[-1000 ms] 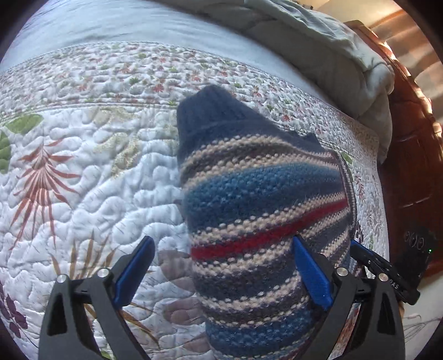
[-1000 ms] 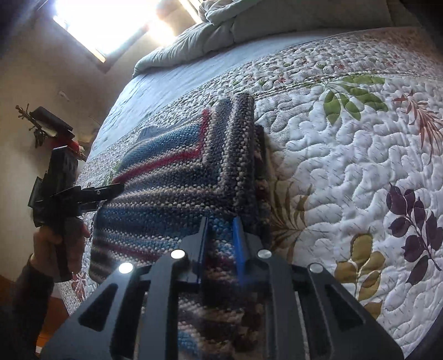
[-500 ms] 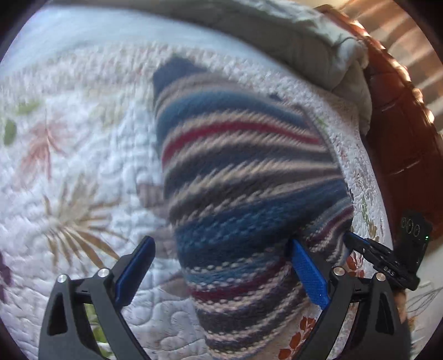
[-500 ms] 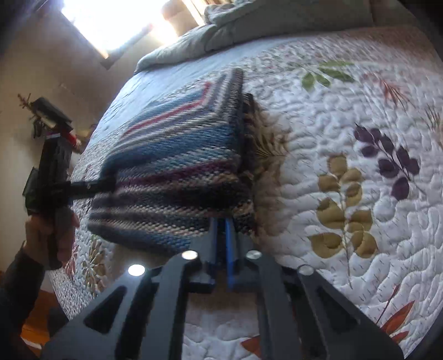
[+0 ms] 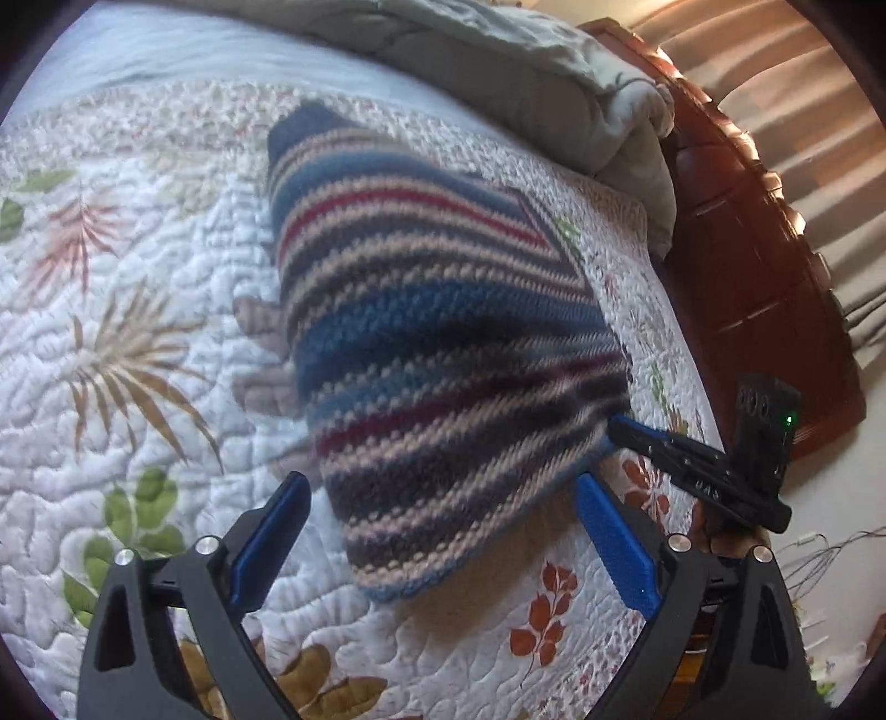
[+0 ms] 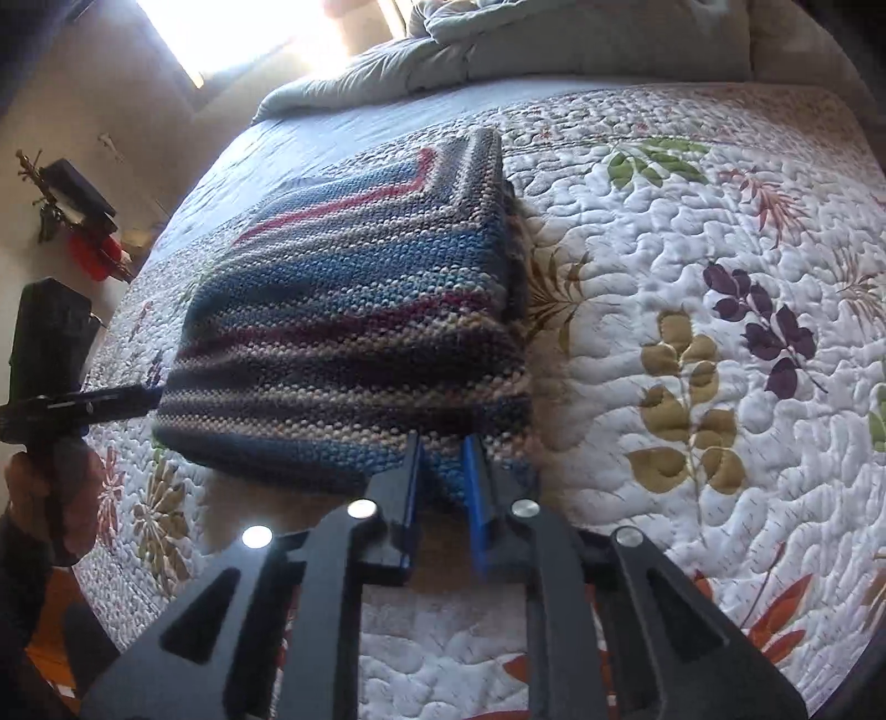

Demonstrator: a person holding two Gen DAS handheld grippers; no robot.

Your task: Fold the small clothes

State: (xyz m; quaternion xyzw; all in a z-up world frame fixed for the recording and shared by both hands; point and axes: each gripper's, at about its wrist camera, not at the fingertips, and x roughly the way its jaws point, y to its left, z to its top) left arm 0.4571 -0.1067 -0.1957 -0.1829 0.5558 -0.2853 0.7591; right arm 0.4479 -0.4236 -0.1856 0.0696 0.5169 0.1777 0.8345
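Striped knit [image 6: 354, 332] on quilt [image 6: 692, 266], right claw [image 6: 443, 459] opening at its edge

**A sunlit bedroom around a quilted bed**

A bed [image 6: 692, 266] fills most of both views, covered by a white quilt [image 5: 138, 343] stitched in wavy lines and printed with green, tan, purple and rust leaves. Beyond the quilt lies a plain pale blue sheet [image 6: 343, 124], and a grey-green duvet [image 5: 515, 72] is bunched up at the far end. A reddish-brown wooden bed frame [image 5: 747, 266] curves along one side, with striped sunlight on the wall [image 5: 803, 111] behind it. A bright window [image 6: 266, 33] glares above a beige wall [image 6: 83, 127], where a dark shelf [image 6: 77, 188] carries something red.
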